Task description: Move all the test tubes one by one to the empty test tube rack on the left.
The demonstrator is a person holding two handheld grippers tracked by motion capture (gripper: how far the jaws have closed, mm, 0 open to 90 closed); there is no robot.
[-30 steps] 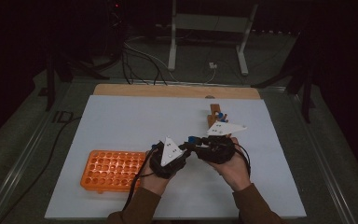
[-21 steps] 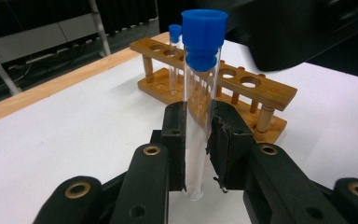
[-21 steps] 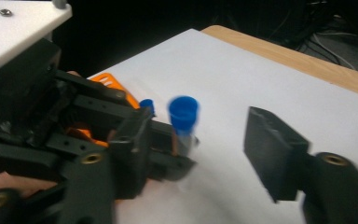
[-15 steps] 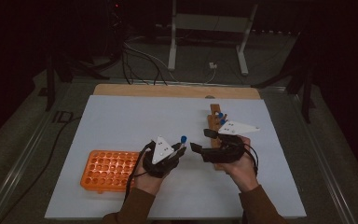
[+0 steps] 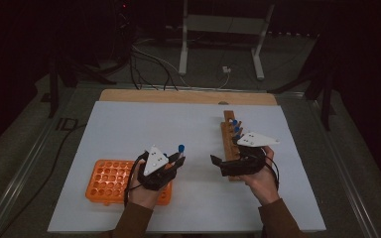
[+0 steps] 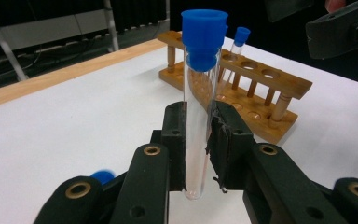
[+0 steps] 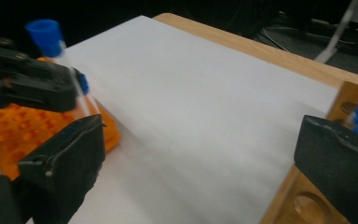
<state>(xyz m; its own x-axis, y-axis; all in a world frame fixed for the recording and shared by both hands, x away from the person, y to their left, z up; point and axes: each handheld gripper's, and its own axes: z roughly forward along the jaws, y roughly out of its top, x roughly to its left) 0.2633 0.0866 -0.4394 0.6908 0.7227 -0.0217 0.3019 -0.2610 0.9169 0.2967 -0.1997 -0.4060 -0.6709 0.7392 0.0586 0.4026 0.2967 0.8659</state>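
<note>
Item: left gripper (image 5: pixel 174 162), jaws pinching a clear test tube (image 6: pixel 197 126) with a blue cap (image 6: pixel 204 35); the pads are pressing on the glass from both sides at about mid-length, the tube is standing near upright between them, its rounded bottom hanging just below the pads and its cap rising well above them. Item: right gripper (image 5: pixel 217 162), jaws spread wide with nothing between them, having just been opening; in the right gripper view its two black jaws are standing far apart at the lower corners. Item: wooden rack (image 5: pixel 230 141), lying just beside and partly under the right gripper, holding further blue-capped tubes (image 5: pixel 235 126) at its far end; in the left gripper view it is sitting beyond the held tube, to that gripper's right. Item: orange rack (image 5: pixel 106 179), lying under and beside the left hand (image 5: pixel 144 191), nearer the person than that gripper's tips. Item: white table sheet (image 5: pixel 144 124), bearing both racks. The two grippers are pointing toward each other, near but apart.
</note>
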